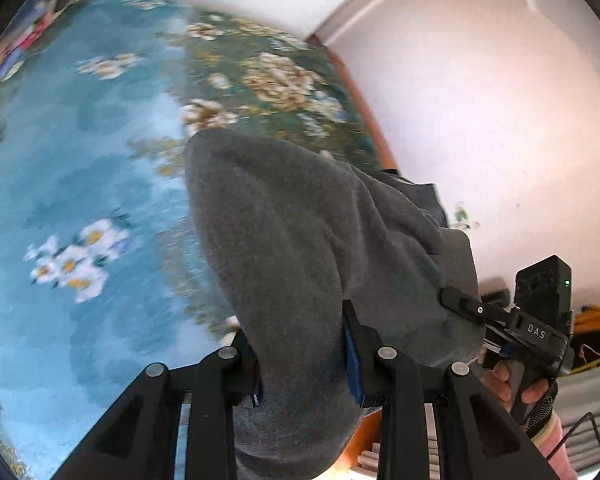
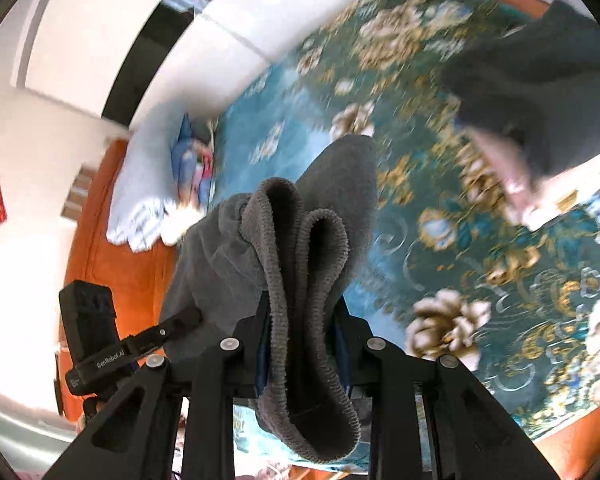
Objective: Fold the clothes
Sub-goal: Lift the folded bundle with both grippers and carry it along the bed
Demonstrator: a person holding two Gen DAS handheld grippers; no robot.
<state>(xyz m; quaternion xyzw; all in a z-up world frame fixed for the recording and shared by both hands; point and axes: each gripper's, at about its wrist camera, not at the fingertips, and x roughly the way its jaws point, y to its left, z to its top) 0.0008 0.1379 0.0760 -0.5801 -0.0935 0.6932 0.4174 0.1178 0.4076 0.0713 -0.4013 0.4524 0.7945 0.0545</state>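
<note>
A grey fleece garment (image 1: 300,220) hangs above the bed, held up by both grippers. In the left wrist view my left gripper (image 1: 300,332) is shut on a thick fold of it. The cloth drapes across to my right gripper (image 1: 464,304) at the right, which a hand (image 1: 512,384) grasps. In the right wrist view my right gripper (image 2: 302,316) is shut on the garment's bunched ribbed hem (image 2: 300,264). My left gripper (image 2: 180,320) pinches the same cloth at the left. The garment's lower part is hidden behind the folds.
Below lies a bed with a blue and green floral cover (image 1: 80,160) (image 2: 460,260) on an orange wooden frame (image 2: 140,272). A dark grey cloth with something pink (image 2: 540,80) lies blurred at the far right. Pale blue bedding (image 2: 148,184) is heaped at the bed's head. White walls surround the bed.
</note>
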